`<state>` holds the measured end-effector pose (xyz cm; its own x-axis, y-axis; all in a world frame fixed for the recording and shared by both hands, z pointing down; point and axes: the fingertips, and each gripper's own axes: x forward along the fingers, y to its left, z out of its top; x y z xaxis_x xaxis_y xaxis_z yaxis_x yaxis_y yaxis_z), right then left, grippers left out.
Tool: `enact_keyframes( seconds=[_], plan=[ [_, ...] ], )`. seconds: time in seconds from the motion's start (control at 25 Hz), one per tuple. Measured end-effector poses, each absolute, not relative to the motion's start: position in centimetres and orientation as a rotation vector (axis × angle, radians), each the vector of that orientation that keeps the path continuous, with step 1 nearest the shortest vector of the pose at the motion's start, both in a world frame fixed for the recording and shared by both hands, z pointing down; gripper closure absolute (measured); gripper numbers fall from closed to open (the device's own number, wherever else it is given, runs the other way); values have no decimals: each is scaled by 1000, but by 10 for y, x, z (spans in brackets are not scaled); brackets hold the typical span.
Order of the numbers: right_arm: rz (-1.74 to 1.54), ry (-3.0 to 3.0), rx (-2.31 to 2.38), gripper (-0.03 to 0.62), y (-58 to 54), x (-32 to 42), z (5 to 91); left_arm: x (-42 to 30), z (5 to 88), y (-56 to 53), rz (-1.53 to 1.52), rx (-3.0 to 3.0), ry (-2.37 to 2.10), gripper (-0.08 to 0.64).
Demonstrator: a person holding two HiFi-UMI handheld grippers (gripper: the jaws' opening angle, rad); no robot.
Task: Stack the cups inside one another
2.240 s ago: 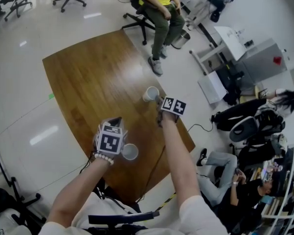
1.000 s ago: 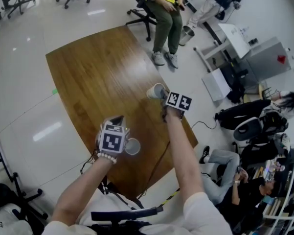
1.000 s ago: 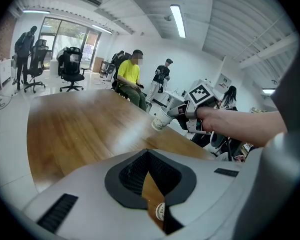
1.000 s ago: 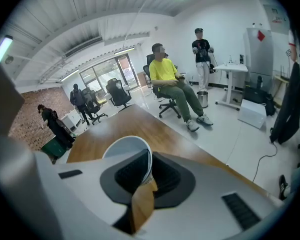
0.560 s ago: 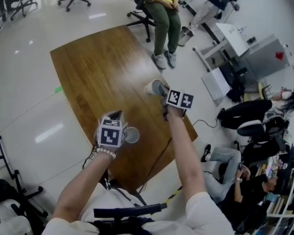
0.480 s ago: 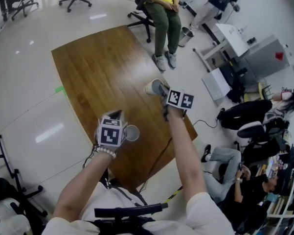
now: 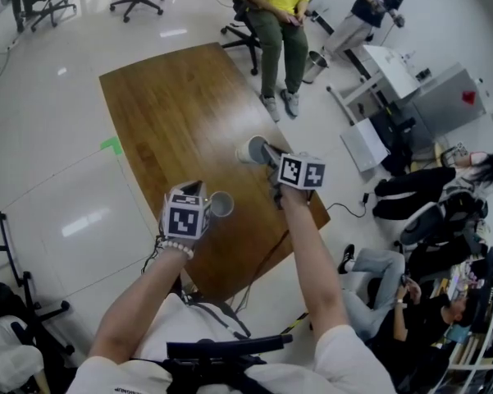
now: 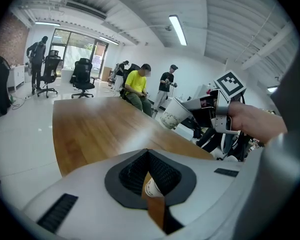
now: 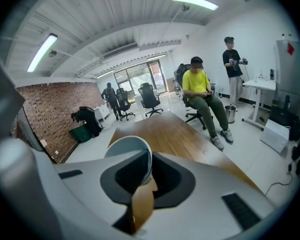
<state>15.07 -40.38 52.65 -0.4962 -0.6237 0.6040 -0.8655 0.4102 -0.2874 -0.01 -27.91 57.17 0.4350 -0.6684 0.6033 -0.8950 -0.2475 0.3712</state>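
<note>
Your left gripper (image 7: 203, 210) is clamped shut on the thin wall of a small white paper cup (image 7: 221, 204). From the head view its round mouth shows as a neat ring with a greyish inside. In the left gripper view only a sliver of it peeks out between the dark ribbed pads (image 8: 162, 176).

Your right gripper (image 7: 271, 158) is pinching the rim of the second cup (image 7: 251, 150) the same way. It's the same tapered paper shape, white with a faint speckled print down the side. It's tipped over, with the narrow base pointing away from the gripper. The right gripper view looks straight onto its smooth oval rim, with the jaws closed on the wall.

Both cups are up in the air over the near end of the wooden table (image 7: 164, 113), a glossy brown slab with visible grain and rounded corners. The cups sit near each other but apart, nothing nested.
</note>
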Motion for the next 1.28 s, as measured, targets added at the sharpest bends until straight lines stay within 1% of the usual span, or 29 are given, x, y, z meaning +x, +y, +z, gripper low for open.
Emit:
enact_keyframes(
  seconds=[0.68, 1.28],
  plan=[
    [753, -2311, 1006, 561, -295, 108, 538, -5, 578, -216, 424, 1945, -1366, 563],
    [698, -2218, 900, 561, -275, 89, 581, -13, 588, -204, 438, 1908, -1355, 563]
  ],
)
